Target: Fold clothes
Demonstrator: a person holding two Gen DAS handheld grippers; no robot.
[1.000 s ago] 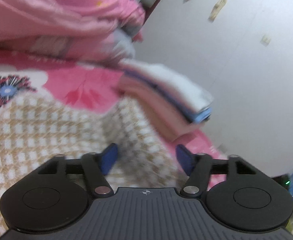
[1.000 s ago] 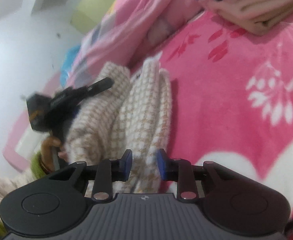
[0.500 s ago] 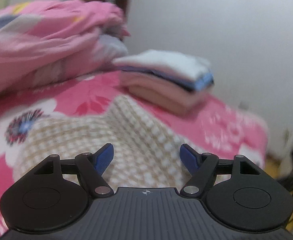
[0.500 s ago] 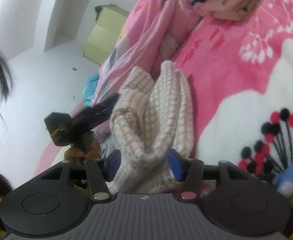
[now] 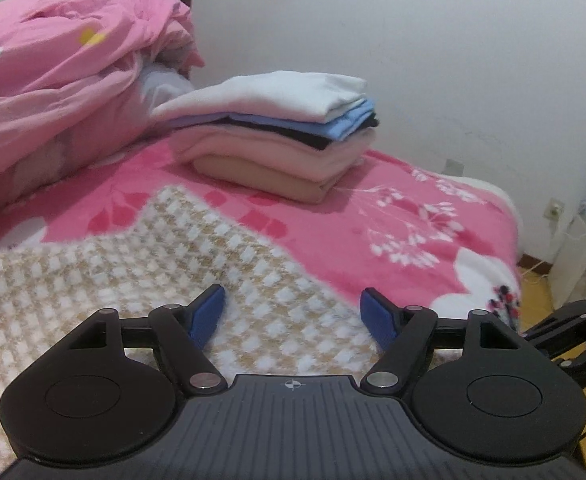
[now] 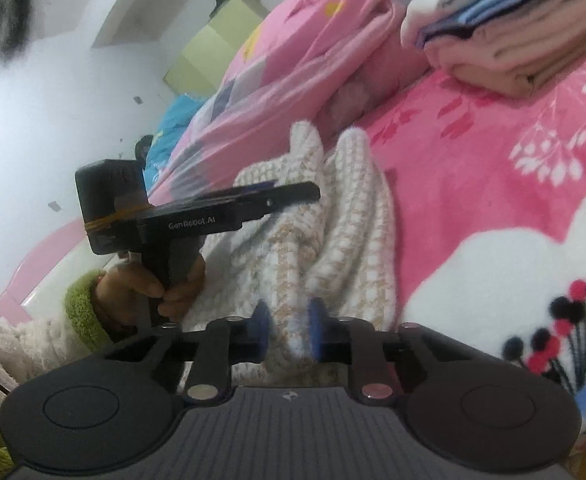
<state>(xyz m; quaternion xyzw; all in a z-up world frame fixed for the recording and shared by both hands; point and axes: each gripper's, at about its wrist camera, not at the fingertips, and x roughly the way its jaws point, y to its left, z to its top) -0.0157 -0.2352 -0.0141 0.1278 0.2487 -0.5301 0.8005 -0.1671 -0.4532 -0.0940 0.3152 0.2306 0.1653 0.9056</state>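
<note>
Right wrist view: the right gripper (image 6: 287,330) pinches a bunched ridge of the checked knit garment (image 6: 333,216) between its blue pads, jaws pressed nearly together on the cloth. From that pinch the garment runs straight ahead of the tool, its long axis lying along the fingers' line, ending in two rounded ends far forward. The left gripper (image 6: 213,216), held in a hand (image 6: 161,280) with a green cuff, sits forward and to the left, crossing over the garment's left edge.

In the left wrist view that left gripper (image 5: 293,312) has its jaws spread wide, holding nothing, with the garment (image 5: 153,276) directly beneath and ahead of the fingers and spreading off to the left. So the right tool has the near end, and the left one is nearer the body of the cloth; any fold, I judge, turns on lifting along that forward axis.

The stack of folded clothes (image 5: 281,136) lies well ahead on the pink blanket (image 5: 413,220). Hard to make out: how much of the garment lies under the tool bodies, whether it is already doubled over, and whether the left fingers touch it.
</note>
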